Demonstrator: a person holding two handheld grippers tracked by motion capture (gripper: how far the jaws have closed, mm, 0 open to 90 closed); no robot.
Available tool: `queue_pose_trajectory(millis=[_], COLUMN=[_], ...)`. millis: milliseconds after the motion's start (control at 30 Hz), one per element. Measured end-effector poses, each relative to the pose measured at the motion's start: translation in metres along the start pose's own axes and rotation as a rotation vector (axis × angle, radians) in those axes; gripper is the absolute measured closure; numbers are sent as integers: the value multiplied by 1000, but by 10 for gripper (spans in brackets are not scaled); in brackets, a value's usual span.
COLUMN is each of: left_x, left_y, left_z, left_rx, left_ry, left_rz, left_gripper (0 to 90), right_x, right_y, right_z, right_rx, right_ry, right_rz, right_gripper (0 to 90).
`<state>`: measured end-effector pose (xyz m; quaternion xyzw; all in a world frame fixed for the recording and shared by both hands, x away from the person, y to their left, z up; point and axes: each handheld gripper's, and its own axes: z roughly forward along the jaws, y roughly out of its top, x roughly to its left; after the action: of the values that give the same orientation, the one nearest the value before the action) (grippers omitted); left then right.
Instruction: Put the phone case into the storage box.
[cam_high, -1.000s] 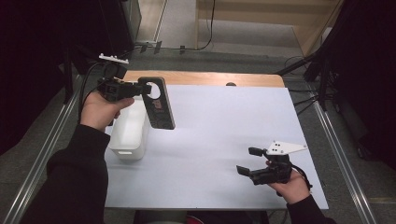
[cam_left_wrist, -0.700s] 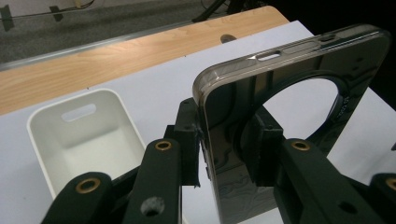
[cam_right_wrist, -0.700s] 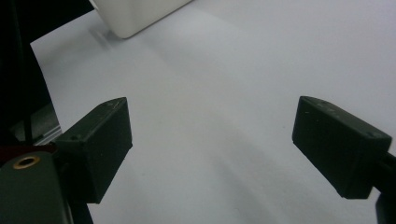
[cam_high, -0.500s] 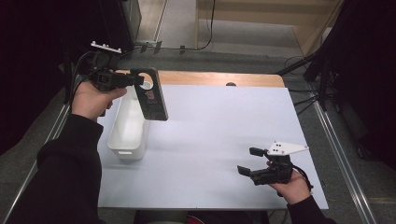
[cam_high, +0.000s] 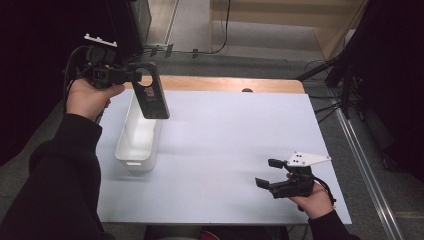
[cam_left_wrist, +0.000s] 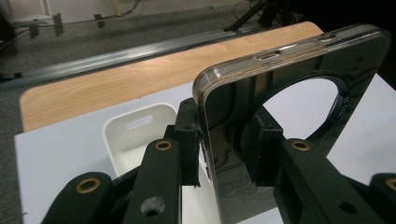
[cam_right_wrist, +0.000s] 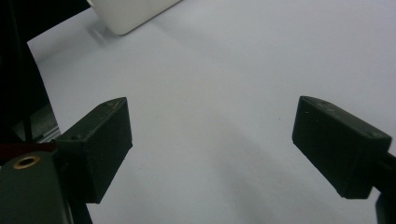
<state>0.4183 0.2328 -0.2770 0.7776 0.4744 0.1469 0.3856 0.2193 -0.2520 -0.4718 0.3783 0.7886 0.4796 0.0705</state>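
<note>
White sheeting is covering the bench (cam_high: 225, 150), with a strip of bare wood showing along the far edge. A dark phone case (cam_high: 151, 97) is being held up in the air by the left tool (cam_high: 131, 76), clamped at its ring-cutout end, with its long axis hanging down and tilted over the far end of the white bin (cam_high: 139, 135), so the bin is lying below and slightly toward the person. The right tool (cam_high: 270, 172) is being rested well apart near the front right, jaws spread with nothing between them. Compared with a second ago, the case is being carried higher and further back.
</note>
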Motion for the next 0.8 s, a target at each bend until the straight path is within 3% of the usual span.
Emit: queue_pose_trajectory(millis=[233,633,800], left_x=[5,17,23], left_y=[0,-4,-7], left_z=[0,13,21], left_rx=[-4,-16,-19], left_ry=[11,43,80], left_rz=[18,-13,-19], left_gripper=[694,694,695], right_x=[0,-1,0], right_y=[-2,-5,-6], right_z=[0,-1,-2], right_rx=[8,5,7], right_ry=[4,-6,-2], right_rz=[-1,-6,-3], right_gripper=[110,112,114])
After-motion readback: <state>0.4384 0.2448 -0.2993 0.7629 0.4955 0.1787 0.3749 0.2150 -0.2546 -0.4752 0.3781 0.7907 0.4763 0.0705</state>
